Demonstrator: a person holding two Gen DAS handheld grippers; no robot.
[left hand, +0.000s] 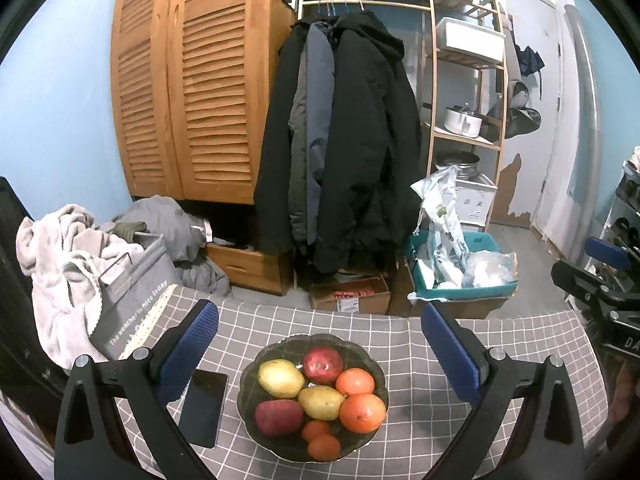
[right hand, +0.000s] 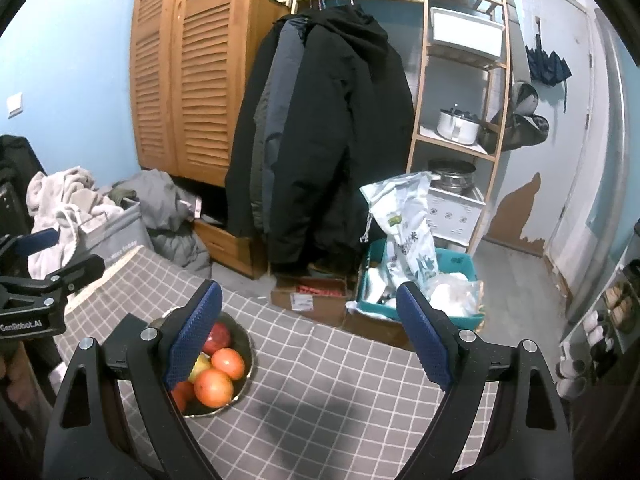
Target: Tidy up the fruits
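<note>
Both your left gripper and right gripper gape wide, holding nothing. Fruit seems gathered in the bowl; judge whether any rearranging remains.

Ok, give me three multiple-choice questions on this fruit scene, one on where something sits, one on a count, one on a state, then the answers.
1. The phone lies where, in the left wrist view?
A. left of the fruit bowl
B. inside the bowl
C. right of the bowl

2. How many red apples, counting this one, are in the bowl?
A. one
B. two
C. four

3. The left tongs are:
A. shut on an orange
B. shut, empty
C. open, empty

Answers: 1 A, it lies flat on the checked tablecloth beside the bowl's left rim. 2 B, one at the back and one at front left. 3 C, the blue pads stand wide apart with nothing between them.
</note>
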